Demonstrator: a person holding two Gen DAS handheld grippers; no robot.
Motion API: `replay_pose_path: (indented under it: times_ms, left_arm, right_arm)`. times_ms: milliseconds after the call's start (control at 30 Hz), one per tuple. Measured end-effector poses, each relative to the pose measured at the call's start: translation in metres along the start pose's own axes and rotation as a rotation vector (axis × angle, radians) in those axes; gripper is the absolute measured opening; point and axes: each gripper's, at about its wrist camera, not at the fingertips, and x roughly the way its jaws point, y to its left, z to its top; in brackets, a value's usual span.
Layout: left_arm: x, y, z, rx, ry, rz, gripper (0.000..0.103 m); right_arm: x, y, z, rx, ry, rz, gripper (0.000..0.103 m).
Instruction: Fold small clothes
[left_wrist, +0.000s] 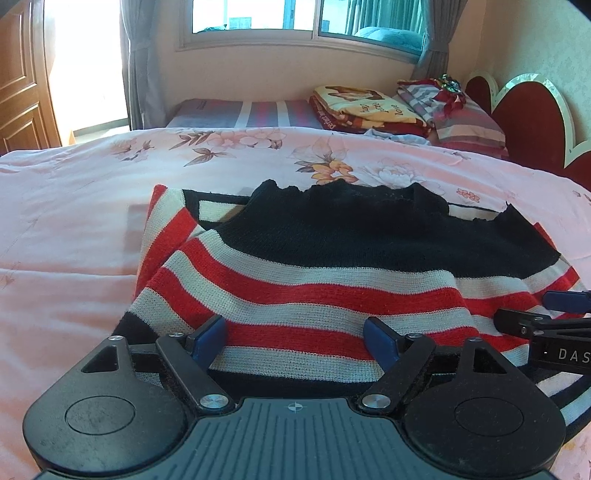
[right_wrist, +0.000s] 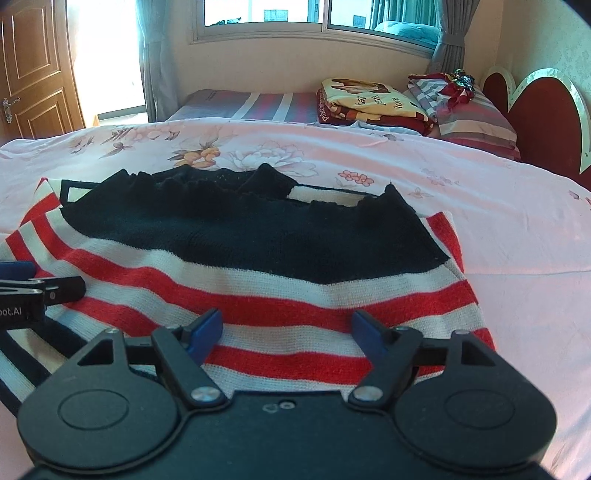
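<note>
A small knitted sweater (left_wrist: 314, 266) with red and white stripes and a black top band lies on the pink floral bedspread (left_wrist: 74, 221). It is partly folded, with a striped sleeve laid along its left side. My left gripper (left_wrist: 295, 332) is open, its blue pads spread over the sweater's near striped hem. My right gripper (right_wrist: 286, 330) is open too, over the same hem further right on the sweater (right_wrist: 258, 258). Each gripper shows at the edge of the other's view: the right one (left_wrist: 554, 314) and the left one (right_wrist: 33, 284).
Folded blankets (left_wrist: 365, 107) and a striped pillow (left_wrist: 465, 118) lie at the far end of the bed, by a red headboard (left_wrist: 532, 122). A window with grey curtains is behind, and a wooden door (right_wrist: 33, 66) at left. Bare bedspread (right_wrist: 517, 229) surrounds the sweater.
</note>
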Motion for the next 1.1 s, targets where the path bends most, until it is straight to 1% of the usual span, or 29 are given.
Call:
replay_pose_path:
  times_ms: [133, 367, 500, 633, 733, 933, 1100]
  left_arm:
    - [-0.005, 0.001, -0.001, -0.016, 0.010, 0.011, 0.082]
    - [-0.017, 0.005, -0.007, -0.015, 0.015, 0.034, 0.083]
    - [-0.024, 0.005, -0.011, 0.000, 0.009, 0.045, 0.083]
    - [-0.031, 0.007, -0.014, -0.010, 0.014, 0.050, 0.083]
    - [-0.039, 0.007, -0.014, -0.018, 0.018, 0.045, 0.083]
    - [-0.055, 0.006, -0.016, 0.007, 0.013, 0.041, 0.083]
    - [-0.070, 0.006, -0.021, -0.013, 0.022, 0.030, 0.083]
  right_arm:
    - [-0.005, -0.002, 0.003, 0.014, -0.003, 0.013, 0.076]
    - [-0.018, 0.000, 0.002, 0.031, -0.011, 0.040, 0.076]
    - [-0.022, 0.006, -0.003, 0.014, -0.003, 0.047, 0.076]
    - [-0.022, 0.012, -0.011, -0.014, 0.016, 0.032, 0.076]
    - [-0.030, 0.011, -0.011, 0.005, 0.012, 0.040, 0.076]
    - [-0.046, 0.009, -0.011, 0.001, -0.008, 0.036, 0.076]
    - [-0.055, 0.006, -0.014, 0.007, -0.018, 0.033, 0.076]
